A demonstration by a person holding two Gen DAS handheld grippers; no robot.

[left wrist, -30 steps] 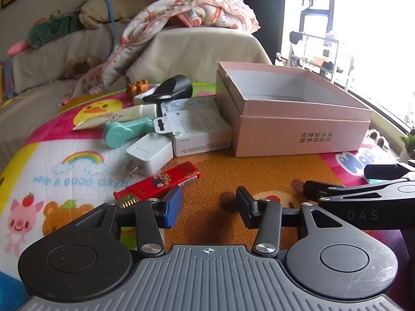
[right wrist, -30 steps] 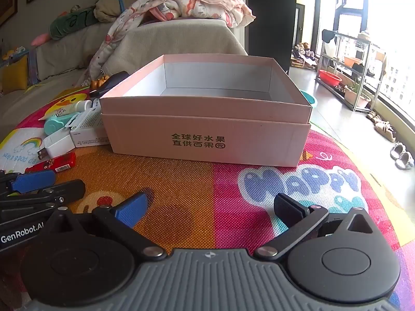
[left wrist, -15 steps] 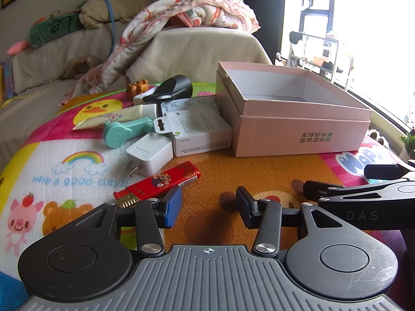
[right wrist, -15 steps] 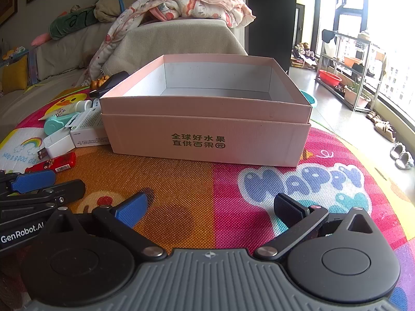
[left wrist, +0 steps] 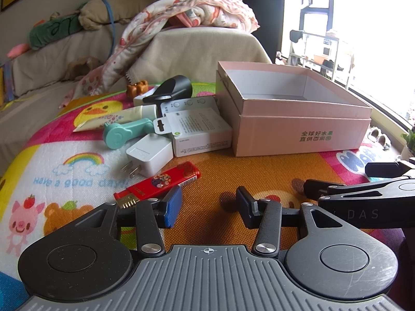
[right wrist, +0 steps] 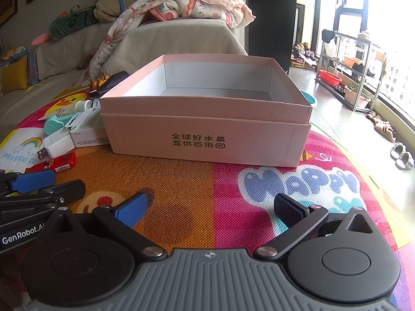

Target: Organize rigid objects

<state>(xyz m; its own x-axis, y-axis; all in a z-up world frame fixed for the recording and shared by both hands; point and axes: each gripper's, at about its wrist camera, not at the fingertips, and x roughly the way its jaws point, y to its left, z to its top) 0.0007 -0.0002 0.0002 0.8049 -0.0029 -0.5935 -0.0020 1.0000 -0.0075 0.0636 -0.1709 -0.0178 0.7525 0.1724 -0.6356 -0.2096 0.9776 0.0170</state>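
An open, empty pink cardboard box (left wrist: pixel 298 132) (right wrist: pixel 207 140) stands on the colourful play mat. Left of it lie a red lighter (left wrist: pixel 158 182) (right wrist: pixel 53 164), a white plug charger (left wrist: pixel 150 154) (right wrist: pixel 57 142), a white product box (left wrist: pixel 199 132), a teal tool (left wrist: pixel 124 132), a cream tube (left wrist: pixel 116 118) and a black hair dryer (left wrist: pixel 172 89). My left gripper (left wrist: pixel 207 207) is open and empty, low over the mat just right of the lighter. My right gripper (right wrist: pixel 211 207) is open wide and empty in front of the pink box.
A brown toy (left wrist: pixel 137 89) lies behind the pile. A covered sofa (left wrist: pixel 194 49) with a blanket (left wrist: pixel 186 10) stands behind the mat. The right gripper's fingers (left wrist: pixel 337 189) show at the right of the left wrist view. A metal shelf (right wrist: pixel 347 75) stands by the window.
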